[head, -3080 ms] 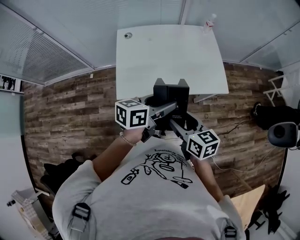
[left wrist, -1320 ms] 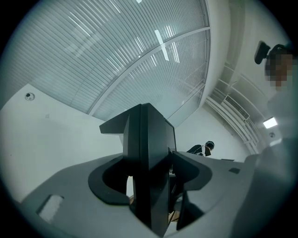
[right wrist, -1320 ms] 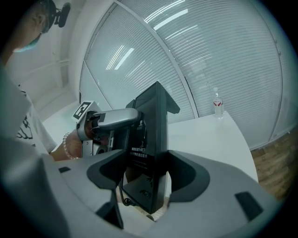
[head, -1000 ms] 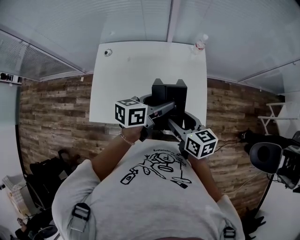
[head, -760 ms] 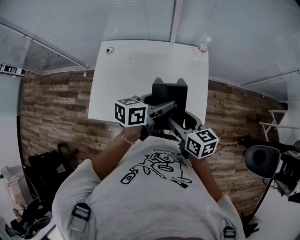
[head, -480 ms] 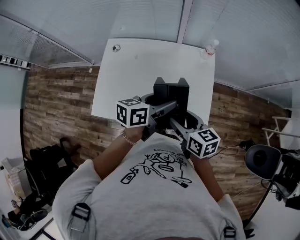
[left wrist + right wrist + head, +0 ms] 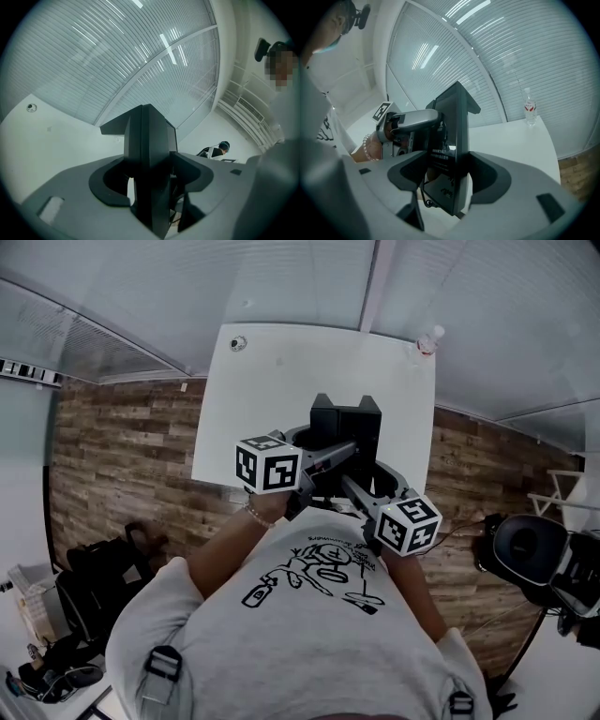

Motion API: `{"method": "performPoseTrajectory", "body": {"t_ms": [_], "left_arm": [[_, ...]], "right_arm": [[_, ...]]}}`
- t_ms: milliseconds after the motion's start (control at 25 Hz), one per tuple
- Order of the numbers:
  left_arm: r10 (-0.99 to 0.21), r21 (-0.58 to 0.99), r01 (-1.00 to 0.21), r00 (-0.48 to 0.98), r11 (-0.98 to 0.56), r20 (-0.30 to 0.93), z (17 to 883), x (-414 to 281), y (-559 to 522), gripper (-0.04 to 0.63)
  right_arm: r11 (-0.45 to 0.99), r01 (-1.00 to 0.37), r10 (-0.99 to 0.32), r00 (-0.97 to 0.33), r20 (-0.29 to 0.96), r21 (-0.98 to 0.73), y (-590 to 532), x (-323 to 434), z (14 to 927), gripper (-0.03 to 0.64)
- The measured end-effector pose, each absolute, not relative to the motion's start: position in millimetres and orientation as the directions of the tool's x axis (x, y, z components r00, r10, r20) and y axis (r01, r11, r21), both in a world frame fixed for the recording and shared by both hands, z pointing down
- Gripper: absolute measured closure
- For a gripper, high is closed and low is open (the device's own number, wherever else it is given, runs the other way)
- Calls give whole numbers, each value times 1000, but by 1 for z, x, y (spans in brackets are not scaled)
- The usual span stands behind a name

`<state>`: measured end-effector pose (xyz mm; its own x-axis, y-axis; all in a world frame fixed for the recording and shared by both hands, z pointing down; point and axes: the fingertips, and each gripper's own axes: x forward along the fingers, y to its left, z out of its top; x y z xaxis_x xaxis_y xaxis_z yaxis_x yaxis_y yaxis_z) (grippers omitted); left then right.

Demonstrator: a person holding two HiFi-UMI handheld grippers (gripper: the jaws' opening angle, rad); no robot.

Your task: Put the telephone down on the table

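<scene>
Clearly the job is only partly done: the boxy black plastic telephone [image 7: 345, 423] is in the air, held upright between the two grippers at the near edge of the white rectangular table [image 7: 281, 381], and, as far as I can judge, not resting on it. The left gripper [image 7: 321, 457] has its jaws spread wide and clamped on one side of the black body, which fills the gap between them in its own view. The right gripper [image 7: 366, 491] grips the other side, its jaws closed on a glossy panel with a printed label. Most of the tabletop ahead lies bare, with a clear plastic water bottle [image 7: 427, 341] at the far right corner and a small round fitting [image 7: 239, 343] at the far left. What remains, I'd say, is to carry the telephone over the surface, lower it until its base sits flat, then let both jaws go.
</scene>
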<state>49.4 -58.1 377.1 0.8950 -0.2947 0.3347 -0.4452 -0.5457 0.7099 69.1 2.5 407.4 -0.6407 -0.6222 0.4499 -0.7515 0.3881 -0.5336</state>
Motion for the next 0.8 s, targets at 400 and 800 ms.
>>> {"method": "performPoseTrajectory", "body": {"t_ms": [400, 800], "left_arm": [[-261, 728, -423, 906, -540, 333, 388, 39, -54, 310], [-234, 746, -417, 909, -519, 345, 409, 51, -66, 310]], "right_arm": [[358, -768, -624, -620, 475, -532, 8, 57, 417, 348], [331, -774, -612, -611, 502, -540, -4, 68, 436, 348]]}}
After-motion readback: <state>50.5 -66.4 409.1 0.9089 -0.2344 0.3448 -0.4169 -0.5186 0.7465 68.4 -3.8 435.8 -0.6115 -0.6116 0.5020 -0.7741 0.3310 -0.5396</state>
